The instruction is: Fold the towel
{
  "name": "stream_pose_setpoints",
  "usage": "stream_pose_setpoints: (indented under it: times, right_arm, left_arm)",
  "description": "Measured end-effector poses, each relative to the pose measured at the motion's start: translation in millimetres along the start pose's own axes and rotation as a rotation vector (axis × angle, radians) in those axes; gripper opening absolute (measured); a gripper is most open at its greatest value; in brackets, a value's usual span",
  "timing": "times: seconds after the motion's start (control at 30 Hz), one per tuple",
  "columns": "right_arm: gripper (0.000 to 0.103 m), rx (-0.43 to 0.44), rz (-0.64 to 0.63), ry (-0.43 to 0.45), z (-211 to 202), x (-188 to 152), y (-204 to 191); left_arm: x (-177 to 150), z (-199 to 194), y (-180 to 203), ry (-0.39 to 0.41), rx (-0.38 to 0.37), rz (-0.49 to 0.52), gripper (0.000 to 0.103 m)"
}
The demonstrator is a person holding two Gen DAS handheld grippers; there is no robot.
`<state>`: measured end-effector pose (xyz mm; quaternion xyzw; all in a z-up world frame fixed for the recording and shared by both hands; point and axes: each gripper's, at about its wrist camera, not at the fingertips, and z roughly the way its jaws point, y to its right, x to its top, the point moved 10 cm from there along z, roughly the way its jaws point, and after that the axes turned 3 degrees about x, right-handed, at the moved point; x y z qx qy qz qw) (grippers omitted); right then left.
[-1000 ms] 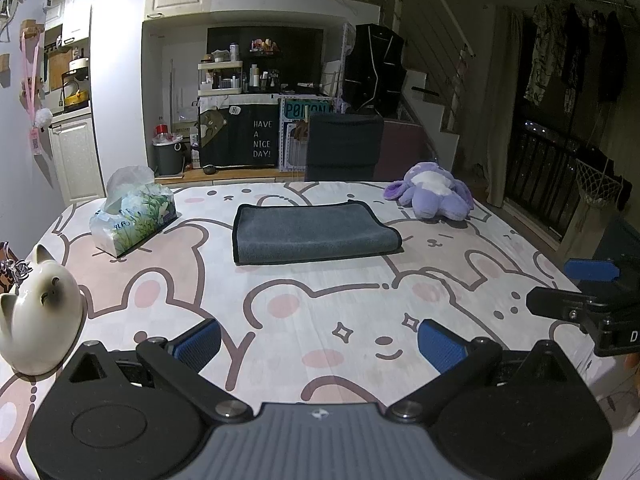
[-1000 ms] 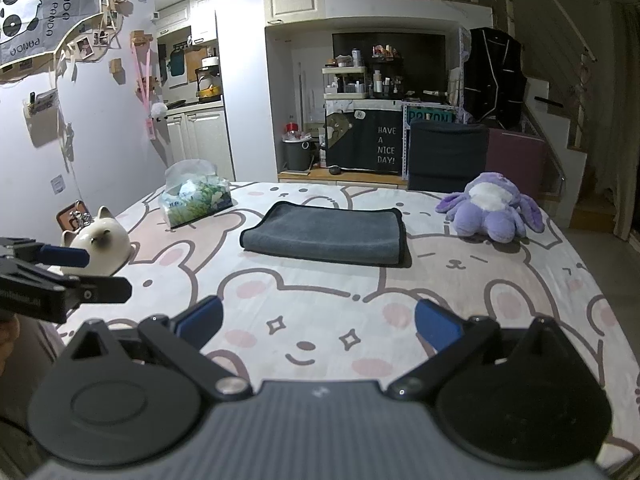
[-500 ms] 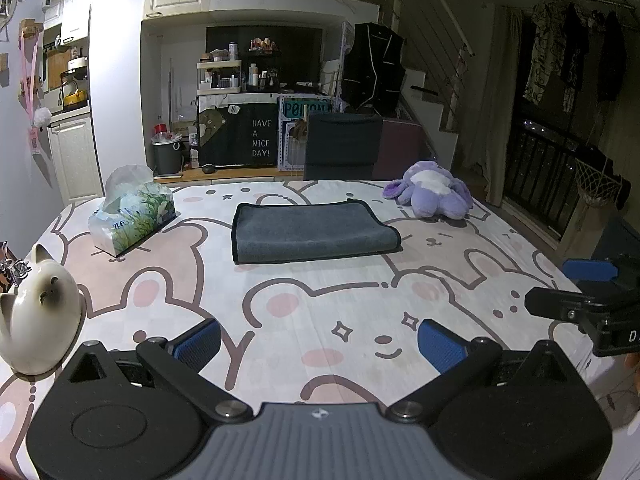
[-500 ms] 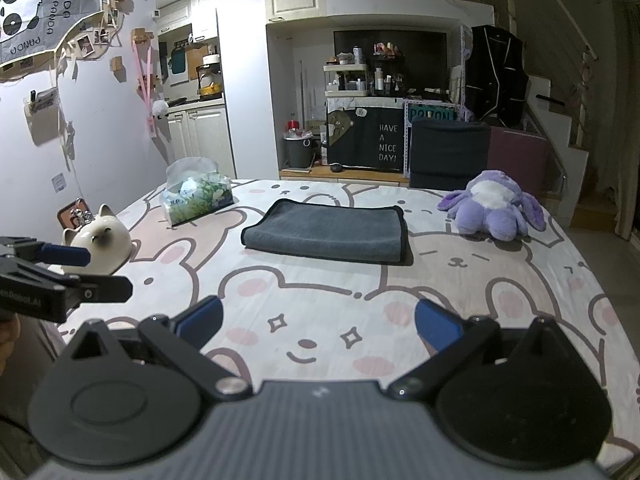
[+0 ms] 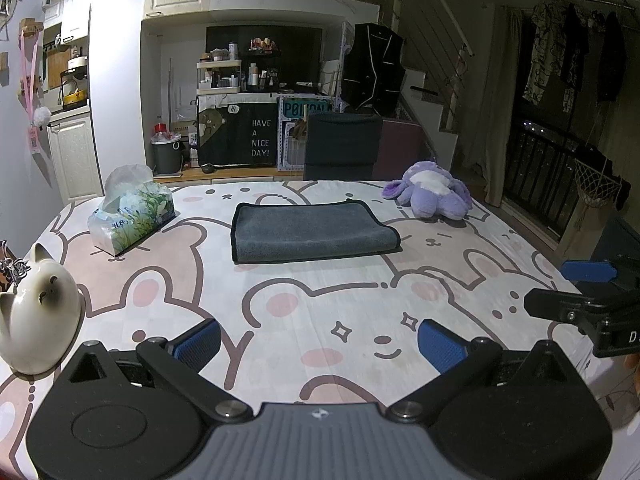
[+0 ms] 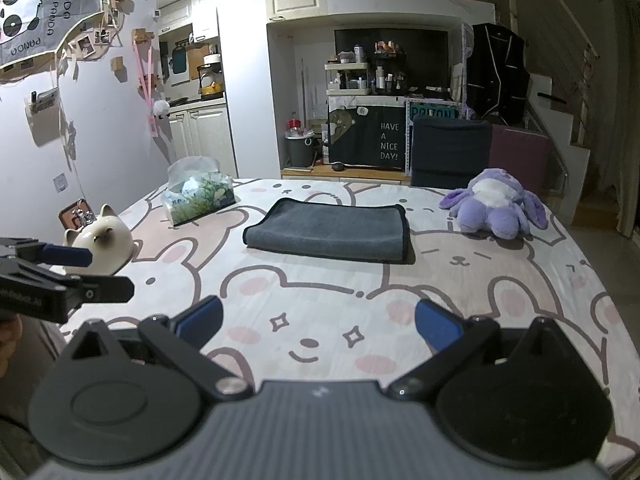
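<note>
A dark grey towel (image 5: 308,233) lies folded flat in a rectangle at the middle of the bear-print table; it also shows in the right wrist view (image 6: 332,229). My left gripper (image 5: 319,343) is open and empty, held over the near edge of the table, well short of the towel. My right gripper (image 6: 318,326) is open and empty too, beside it at the near edge. The right gripper's blue-padded fingers (image 5: 588,271) show at the right of the left wrist view. The left gripper's fingers (image 6: 66,255) show at the left of the right wrist view.
A tissue pack (image 5: 130,212) stands at the far left of the table. A white cat figurine (image 5: 38,316) sits at the near left. A purple plush toy (image 5: 430,195) lies at the far right. A dark chair (image 5: 342,146) stands behind the table (image 5: 320,300).
</note>
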<state>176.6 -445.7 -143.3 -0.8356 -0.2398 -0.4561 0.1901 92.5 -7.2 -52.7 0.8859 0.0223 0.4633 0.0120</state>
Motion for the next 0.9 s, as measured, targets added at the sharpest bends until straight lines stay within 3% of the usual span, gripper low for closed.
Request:
stream_pose_setpoints:
  times: [0.9]
  right_arm:
    - [0.103,0.002,0.003,0.000,-0.4,0.1,-0.4]
  left_arm:
    - [-2.0,-0.2,1.5,-0.002,0.001,0.000,0.103]
